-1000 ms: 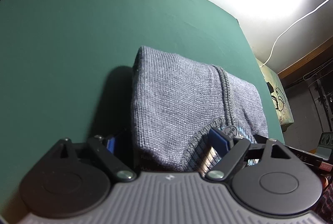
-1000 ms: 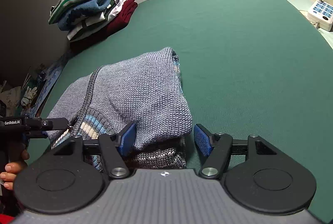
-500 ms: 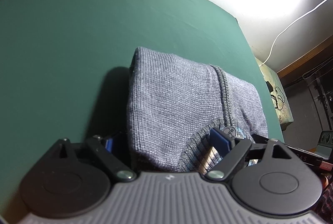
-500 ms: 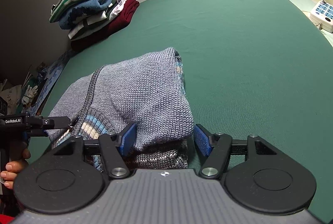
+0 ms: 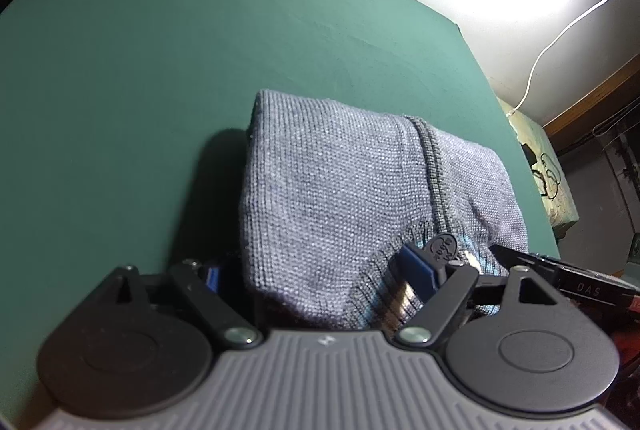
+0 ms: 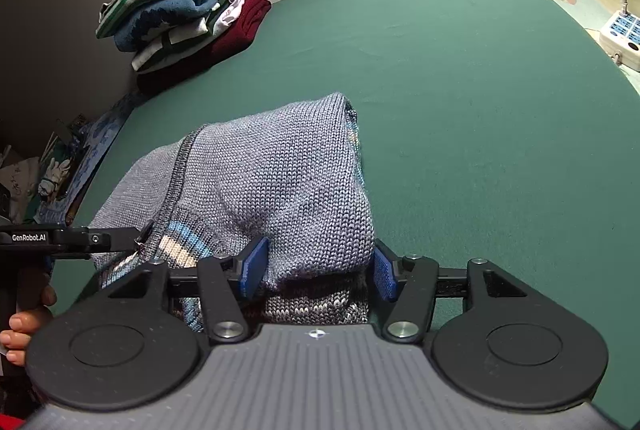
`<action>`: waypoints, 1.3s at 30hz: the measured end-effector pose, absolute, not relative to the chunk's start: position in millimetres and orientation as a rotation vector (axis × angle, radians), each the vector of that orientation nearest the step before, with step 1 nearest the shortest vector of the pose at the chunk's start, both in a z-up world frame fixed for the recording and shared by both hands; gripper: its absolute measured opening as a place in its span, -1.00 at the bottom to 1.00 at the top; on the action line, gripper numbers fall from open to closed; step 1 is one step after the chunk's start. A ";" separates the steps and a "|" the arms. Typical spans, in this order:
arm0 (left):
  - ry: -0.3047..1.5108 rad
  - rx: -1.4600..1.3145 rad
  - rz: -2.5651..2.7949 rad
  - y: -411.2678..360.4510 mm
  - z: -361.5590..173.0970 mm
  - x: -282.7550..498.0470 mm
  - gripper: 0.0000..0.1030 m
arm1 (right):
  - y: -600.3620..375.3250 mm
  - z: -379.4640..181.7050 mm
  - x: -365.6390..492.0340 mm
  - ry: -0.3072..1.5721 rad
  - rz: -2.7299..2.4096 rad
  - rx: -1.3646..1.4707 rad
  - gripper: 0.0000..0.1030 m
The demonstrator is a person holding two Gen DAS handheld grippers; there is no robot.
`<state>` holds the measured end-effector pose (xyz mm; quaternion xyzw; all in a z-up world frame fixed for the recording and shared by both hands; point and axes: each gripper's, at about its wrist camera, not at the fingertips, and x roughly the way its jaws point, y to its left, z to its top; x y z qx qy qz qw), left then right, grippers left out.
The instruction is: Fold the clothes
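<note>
The folded grey sweater (image 6: 280,190) lies on the green tabletop (image 6: 480,90), its near edge sitting between the spread, released fingers of both the right gripper (image 6: 316,266) and left gripper (image 5: 316,274).

On my right wrist view, white lettering reading "GenRobot.AI" runs along the black body of the left gripper (image 6: 138,244) at the frame's left edge. On my left wrist view, the letters "DAS" show faintly on a dark flat object (image 5: 588,284) at the right; a round embossed stamp on one finger (image 5: 442,250) is too small to read.
</note>
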<state>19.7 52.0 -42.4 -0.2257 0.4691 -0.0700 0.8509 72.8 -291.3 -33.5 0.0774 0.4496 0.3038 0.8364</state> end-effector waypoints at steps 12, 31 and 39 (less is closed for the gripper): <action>0.987 -0.401 -0.103 38.2 -39.9 21.3 0.60 | -277.7 -30.4 71.4 0.928 0.637 0.113 0.14; 0.996 -0.325 -0.039 23.6 -40.6 28.8 0.79 | -261.8 -30.4 69.1 0.915 0.599 0.064 0.27; 1.003 -0.312 -0.030 20.0 -41.8 31.0 0.82 | -261.3 -31.9 69.0 0.912 0.594 0.069 0.24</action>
